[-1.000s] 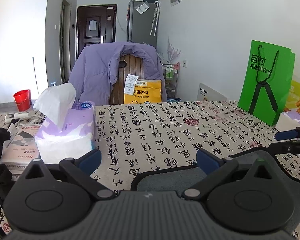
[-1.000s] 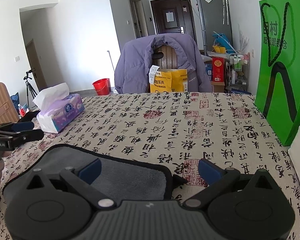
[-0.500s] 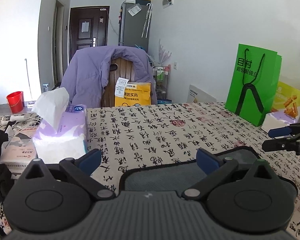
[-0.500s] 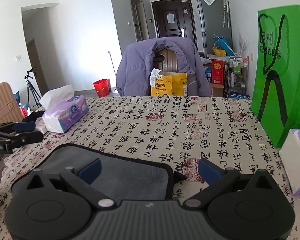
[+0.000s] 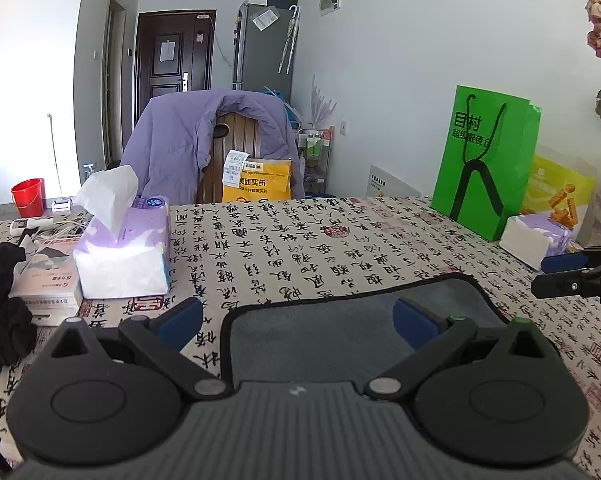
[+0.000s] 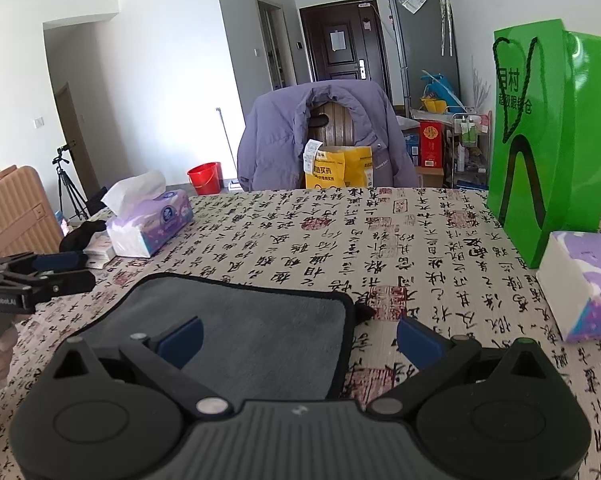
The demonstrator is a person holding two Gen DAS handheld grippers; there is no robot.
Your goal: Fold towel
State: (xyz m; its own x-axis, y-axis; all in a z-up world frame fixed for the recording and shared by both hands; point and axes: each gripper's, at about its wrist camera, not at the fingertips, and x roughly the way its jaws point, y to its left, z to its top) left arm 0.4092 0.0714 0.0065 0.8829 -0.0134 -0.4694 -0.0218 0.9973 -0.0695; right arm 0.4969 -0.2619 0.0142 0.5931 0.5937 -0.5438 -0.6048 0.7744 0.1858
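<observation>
A grey towel (image 5: 340, 332) with a black border lies flat on the calligraphy-print tablecloth (image 5: 300, 240). It also shows in the right wrist view (image 6: 260, 328). My left gripper (image 5: 298, 320) is open and empty, raised above the towel's left part. My right gripper (image 6: 300, 338) is open and empty, raised above the towel's right edge. The right gripper's fingers show at the right of the left wrist view (image 5: 568, 276). The left gripper's fingers show at the left of the right wrist view (image 6: 44, 272).
A purple tissue box (image 5: 124, 252) and a black cloth (image 5: 0, 300) sit at the table's left. A green paper bag (image 6: 548, 140) and a white-purple pack (image 6: 584, 284) stand at the right. A chair with a purple jacket (image 5: 204, 148) stands beyond the far edge.
Both grippers have pulled back and up from the towel, so more of the towel and table shows. Both stay open.
</observation>
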